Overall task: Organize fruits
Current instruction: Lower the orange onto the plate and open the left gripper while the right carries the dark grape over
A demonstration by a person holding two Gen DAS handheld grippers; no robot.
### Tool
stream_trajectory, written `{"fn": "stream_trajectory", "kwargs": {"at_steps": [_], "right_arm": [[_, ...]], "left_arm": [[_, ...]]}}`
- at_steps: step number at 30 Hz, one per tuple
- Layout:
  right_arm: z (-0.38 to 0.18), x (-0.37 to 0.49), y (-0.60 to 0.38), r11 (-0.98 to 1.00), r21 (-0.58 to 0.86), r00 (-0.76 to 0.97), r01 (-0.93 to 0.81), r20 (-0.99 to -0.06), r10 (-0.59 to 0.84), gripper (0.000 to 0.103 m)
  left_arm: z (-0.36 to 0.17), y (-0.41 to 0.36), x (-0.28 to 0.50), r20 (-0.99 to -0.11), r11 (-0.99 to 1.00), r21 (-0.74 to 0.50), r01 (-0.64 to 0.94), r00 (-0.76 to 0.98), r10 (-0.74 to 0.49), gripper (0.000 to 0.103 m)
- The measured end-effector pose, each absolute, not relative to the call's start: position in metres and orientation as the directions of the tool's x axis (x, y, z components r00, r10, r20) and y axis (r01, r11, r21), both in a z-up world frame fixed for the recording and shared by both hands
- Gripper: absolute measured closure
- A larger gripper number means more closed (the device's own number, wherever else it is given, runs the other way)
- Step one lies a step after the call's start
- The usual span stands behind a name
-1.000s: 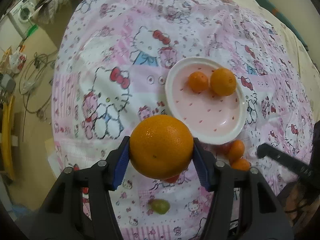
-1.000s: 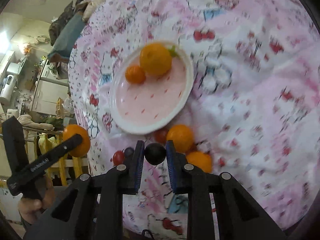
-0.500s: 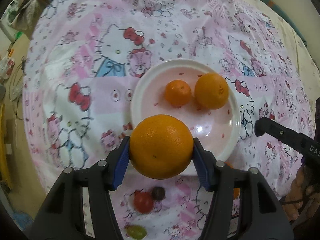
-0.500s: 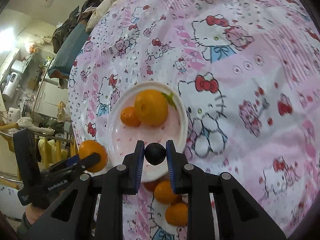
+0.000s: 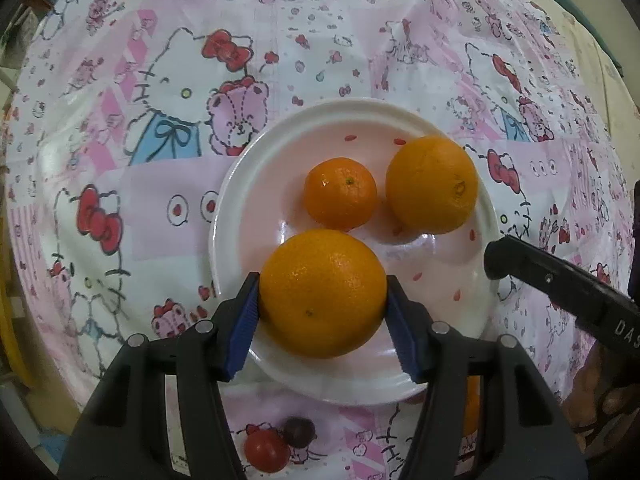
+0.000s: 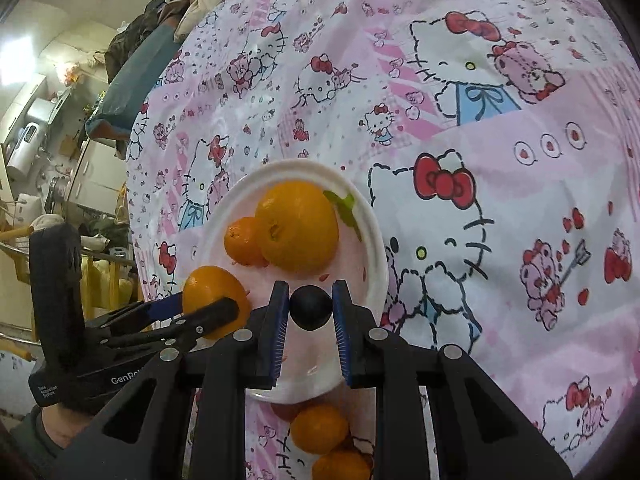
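Over the near half of the white plate (image 5: 256,184), the left gripper (image 5: 322,294) is clenched on a big orange (image 5: 322,294), its blue pads pressed against the fruit at 9 and 3 o'clock. Whether the orange rests on the plate or hangs just above it cannot be told. Further in on the plate lie a small mandarin (image 5: 340,193) near the middle and a second orange (image 5: 432,184) toward 2 o'clock, just beside each other. Off the plate's rim at 6 o'clock, on the pink cartoon tablecloth (image 5: 120,120), a cherry tomato (image 5: 266,450) touches a dark grape (image 5: 299,429).

In the right wrist view, the right gripper (image 6: 310,307) is clamped on a dark round fruit (image 6: 310,307), held over the plate's near edge at about 6 o'clock. The left gripper with its orange comes in from 8 o'clock of the plate. The second orange has a green leaf (image 6: 344,208) beside it at 1 o'clock. Below the plate, at 6 o'clock on the cloth, two more mandarins (image 6: 319,428) sit close together, partly hidden by the gripper
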State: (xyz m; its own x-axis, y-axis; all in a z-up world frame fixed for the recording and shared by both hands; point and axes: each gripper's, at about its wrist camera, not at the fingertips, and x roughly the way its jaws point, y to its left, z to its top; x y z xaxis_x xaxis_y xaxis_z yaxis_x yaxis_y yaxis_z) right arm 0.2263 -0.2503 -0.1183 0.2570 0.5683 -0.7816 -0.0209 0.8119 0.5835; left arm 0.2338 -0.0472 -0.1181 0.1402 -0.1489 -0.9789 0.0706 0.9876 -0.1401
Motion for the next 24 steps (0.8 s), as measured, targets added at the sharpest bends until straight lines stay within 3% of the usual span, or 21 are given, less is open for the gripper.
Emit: {"fn": "stream_trajectory", "kwargs": {"at_steps": [24], "right_arm": [[-0.128,0.227,-0.250,0.815,0.579,0.251,-0.007,-0.788,0.562,0.078]], "left_arm": [[-0.121,-0.047,0.234,-0.975,0.985,-0.151,0.085,0.153,-0.163,0.044]]}}
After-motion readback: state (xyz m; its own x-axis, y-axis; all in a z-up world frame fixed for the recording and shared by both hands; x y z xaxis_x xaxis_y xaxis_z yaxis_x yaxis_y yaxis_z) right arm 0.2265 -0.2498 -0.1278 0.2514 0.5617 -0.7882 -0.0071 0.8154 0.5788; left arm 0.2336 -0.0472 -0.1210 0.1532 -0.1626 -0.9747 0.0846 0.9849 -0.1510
